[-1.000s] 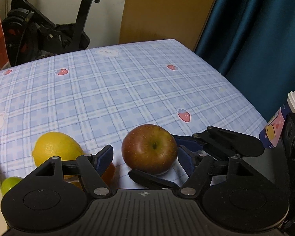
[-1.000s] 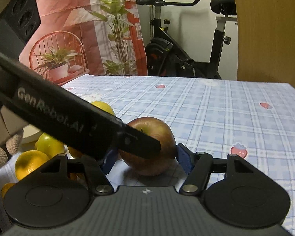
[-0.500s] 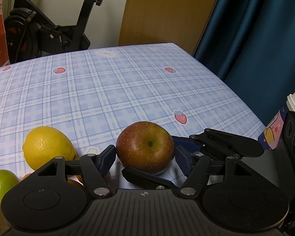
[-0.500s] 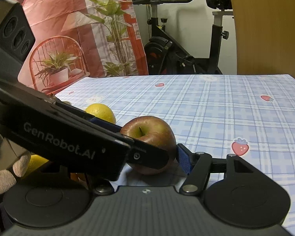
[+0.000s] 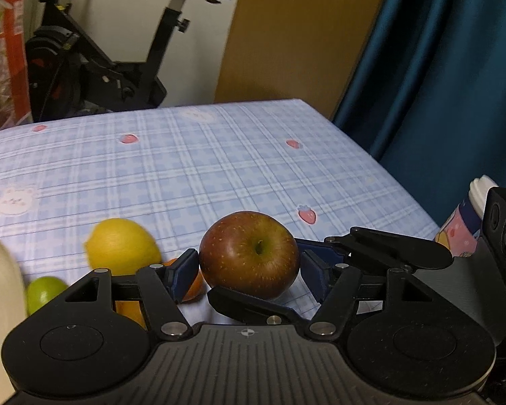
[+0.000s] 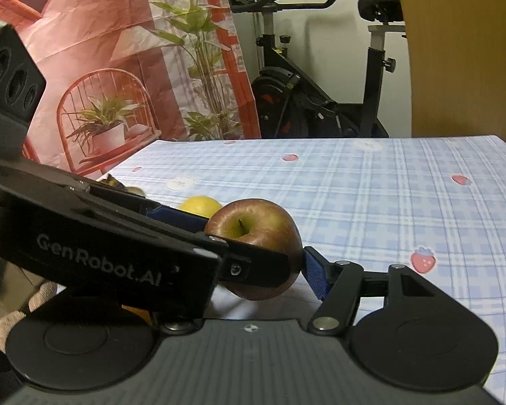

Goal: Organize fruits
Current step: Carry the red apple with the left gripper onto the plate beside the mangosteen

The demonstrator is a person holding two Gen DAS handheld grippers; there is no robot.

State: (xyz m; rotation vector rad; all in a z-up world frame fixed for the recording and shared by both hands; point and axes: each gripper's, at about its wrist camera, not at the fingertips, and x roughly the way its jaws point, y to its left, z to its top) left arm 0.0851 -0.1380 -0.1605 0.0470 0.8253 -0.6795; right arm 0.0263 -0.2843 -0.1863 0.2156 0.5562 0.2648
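A home room: exercise bike by the wall, teal curtain, strawberry-print plaid cloth over the surface

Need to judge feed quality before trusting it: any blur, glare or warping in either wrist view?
Left wrist view: the lemon and lime are motion-smeared, the apple sharp. Right wrist view: sharp, the apple half hidden by the left tongs; fisheye bends the table edge. No strong glare.
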